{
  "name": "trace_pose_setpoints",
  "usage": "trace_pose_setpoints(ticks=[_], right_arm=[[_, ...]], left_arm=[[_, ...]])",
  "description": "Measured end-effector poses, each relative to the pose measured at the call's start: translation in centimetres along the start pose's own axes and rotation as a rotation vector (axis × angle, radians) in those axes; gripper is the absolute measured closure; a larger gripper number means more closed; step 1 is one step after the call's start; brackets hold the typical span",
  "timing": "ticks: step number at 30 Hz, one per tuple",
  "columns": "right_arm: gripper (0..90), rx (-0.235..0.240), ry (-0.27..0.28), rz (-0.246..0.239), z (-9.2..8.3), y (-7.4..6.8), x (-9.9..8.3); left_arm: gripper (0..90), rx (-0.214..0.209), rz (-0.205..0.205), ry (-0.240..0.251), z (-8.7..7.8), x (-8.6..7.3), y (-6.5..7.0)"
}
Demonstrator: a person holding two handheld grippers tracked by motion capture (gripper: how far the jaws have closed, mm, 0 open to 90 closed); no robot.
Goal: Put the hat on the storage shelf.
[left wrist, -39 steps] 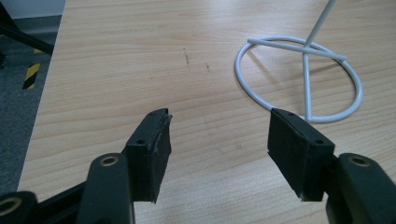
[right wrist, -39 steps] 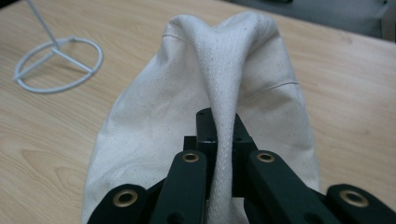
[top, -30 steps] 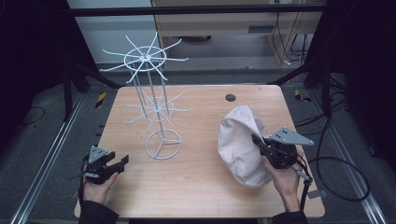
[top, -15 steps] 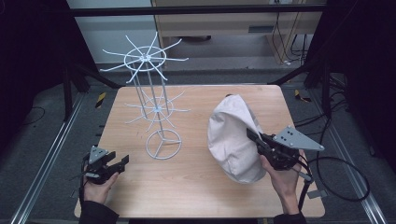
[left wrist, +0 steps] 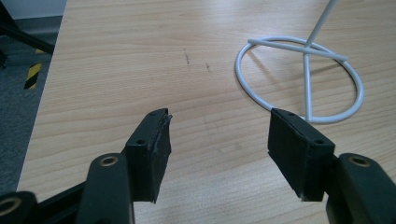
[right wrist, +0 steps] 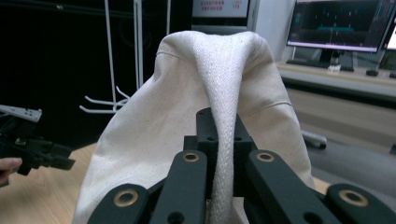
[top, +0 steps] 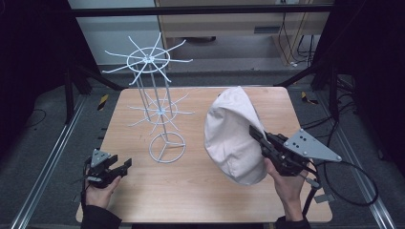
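Lifted higher since before, the cream bag [top: 234,136] hangs by its strap in the clamped right hand-held gripper [top: 260,138], likely bound for the wire rack [top: 150,90]; the left hand-held gripper [top: 125,164] rests wide open, empty.

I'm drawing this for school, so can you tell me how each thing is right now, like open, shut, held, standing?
Left gripper: open, holding nothing, low over the table.
Right gripper: shut on the bag's strap.
Cloth bag: hanging from its strap, bottom near the table.
Wire rack: standing upright, nothing on its arms.
Table: wooden, rack standing on it.
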State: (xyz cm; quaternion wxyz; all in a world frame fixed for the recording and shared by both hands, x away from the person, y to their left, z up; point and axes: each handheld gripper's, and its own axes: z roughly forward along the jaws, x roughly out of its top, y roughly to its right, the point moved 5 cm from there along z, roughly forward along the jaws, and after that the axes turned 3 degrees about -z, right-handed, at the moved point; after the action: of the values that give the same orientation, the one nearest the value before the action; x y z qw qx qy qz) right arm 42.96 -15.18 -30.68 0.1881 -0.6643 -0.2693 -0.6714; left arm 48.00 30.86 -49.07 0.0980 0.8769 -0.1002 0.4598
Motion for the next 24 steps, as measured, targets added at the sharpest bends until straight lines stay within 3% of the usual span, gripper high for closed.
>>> trace_pose_setpoints(ticks=[5,17,24], right_arm=[[88.4,0.01,0.063,-0.009,0.1,-0.8,1.4],[88.4,0.059,0.159,-0.028,1.1,-3.0,5.0],[88.4,0.06,0.222,-0.046,1.8,-3.9,7.4]], left_arm=[[39.0,0.002,-0.004,-0.001,0.0,0.0,-0.1],[39.0,0.0,-0.008,-0.003,0.0,-0.1,-0.2],[39.0,0.0,-0.006,-0.002,-0.1,-0.1,-0.2]])
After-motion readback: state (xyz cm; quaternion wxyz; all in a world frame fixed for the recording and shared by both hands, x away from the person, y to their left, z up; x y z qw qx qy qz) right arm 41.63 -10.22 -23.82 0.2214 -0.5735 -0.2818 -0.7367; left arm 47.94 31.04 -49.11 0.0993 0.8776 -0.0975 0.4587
